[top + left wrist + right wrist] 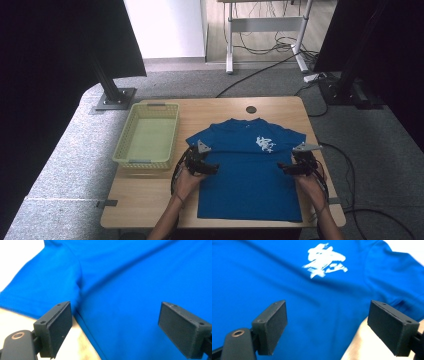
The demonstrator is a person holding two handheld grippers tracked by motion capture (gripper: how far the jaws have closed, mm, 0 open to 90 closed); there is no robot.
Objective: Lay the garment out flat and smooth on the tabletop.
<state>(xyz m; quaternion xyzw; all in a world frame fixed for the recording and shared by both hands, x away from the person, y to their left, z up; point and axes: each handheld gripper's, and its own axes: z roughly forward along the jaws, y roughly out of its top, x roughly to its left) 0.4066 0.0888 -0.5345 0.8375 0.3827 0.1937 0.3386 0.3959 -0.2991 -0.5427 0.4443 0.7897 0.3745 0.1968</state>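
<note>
Wooden table [150, 200] on grey carpet carries a blue T-shirt [250, 175] spread flat, chest up, beside a pale green basket [147, 135]; its white chest print [265, 144] is too blurred to read. Both hands reach in from the near edge, the left gripper [212, 167] at the shirt's left side below the sleeve and the right gripper [282, 167] at its right side, each with jaws spread wide and holding nothing. From the left gripper view the left sleeve [42, 287] and its armpit seam show close up, while the right gripper view catches the print [324, 260] and the right sleeve [397, 280].

light: even, soft | high view: dark corners | claw views: blurred, white glare at corners
</note>
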